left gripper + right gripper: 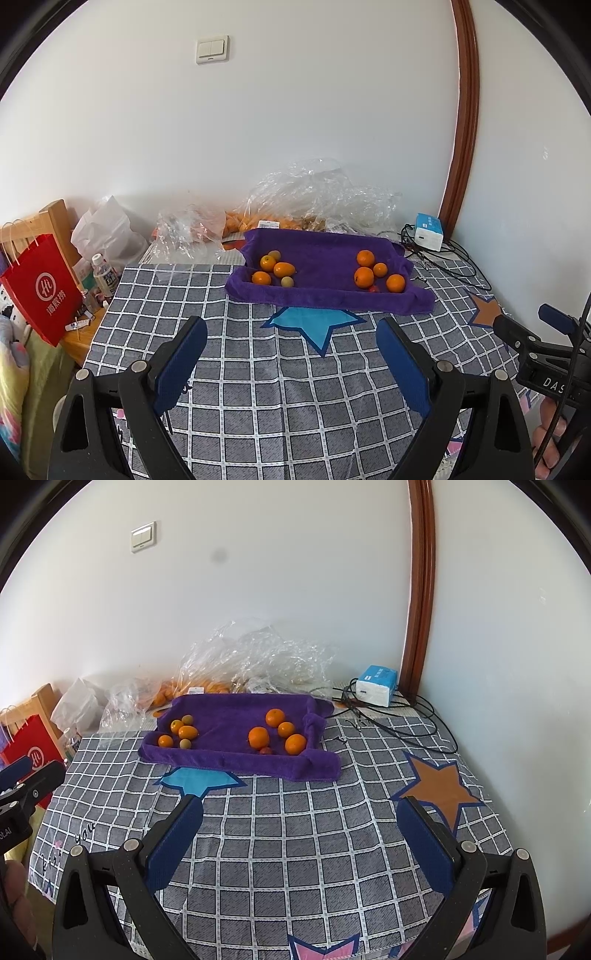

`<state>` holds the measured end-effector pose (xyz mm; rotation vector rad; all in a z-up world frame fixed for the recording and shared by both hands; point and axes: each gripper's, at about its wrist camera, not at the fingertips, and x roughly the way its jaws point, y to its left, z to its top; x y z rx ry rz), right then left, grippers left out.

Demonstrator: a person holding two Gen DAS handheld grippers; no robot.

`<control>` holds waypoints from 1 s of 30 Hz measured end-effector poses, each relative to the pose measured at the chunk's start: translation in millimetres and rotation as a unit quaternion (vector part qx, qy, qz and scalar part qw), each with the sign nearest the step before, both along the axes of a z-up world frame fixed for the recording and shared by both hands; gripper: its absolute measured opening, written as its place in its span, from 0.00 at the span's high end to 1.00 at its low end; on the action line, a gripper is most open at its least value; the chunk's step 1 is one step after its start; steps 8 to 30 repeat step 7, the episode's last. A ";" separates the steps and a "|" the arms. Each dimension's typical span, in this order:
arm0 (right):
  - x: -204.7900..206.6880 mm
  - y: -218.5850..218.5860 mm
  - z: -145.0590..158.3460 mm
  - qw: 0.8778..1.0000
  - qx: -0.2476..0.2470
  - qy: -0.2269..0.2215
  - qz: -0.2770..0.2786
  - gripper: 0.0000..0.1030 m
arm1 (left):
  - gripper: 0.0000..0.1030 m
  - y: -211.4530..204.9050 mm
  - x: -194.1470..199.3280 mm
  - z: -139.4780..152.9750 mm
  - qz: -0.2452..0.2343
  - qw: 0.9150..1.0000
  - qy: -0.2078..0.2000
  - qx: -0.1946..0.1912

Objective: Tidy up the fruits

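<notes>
A purple towel (325,291) (229,760) lies on the checked tablecloth at the far side. On its left lie small orange kumquats (283,269) (187,732) and two greenish-brown round fruits (287,282) (185,744). On its right lie several oranges (364,277) (258,737) and a small red fruit (374,288) (265,751). My left gripper (291,328) is open and empty, well short of the towel. My right gripper (299,805) is open and empty, also short of the towel.
Crumpled clear plastic bags (317,195) (255,657) with more fruit sit behind the towel by the wall. A white and blue box (428,227) (376,685) with black cables (399,723) is at back right. A red paper bag (40,288) and bottles (103,273) stand left.
</notes>
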<state>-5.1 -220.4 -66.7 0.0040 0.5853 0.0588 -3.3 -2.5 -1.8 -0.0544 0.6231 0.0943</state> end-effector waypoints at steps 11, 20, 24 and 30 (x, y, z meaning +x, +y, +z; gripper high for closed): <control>1.3 3.3 -0.4 1.000 -0.008 0.000 -0.001 0.00 | 0.10 1.0 2.6 -3.5 0.002 1.000 0.002 0.001; 1.3 3.3 -0.4 1.000 -0.008 0.000 -0.001 0.00 | 0.10 1.0 2.6 -3.5 0.002 1.000 0.002 0.001; 1.3 3.3 -0.4 1.000 -0.008 0.000 -0.001 0.00 | 0.10 1.0 2.6 -3.5 0.002 1.000 0.002 0.001; 1.3 3.3 -0.4 1.000 -0.008 0.000 -0.001 0.00 | 0.10 1.0 2.6 -3.5 0.002 1.000 0.002 0.001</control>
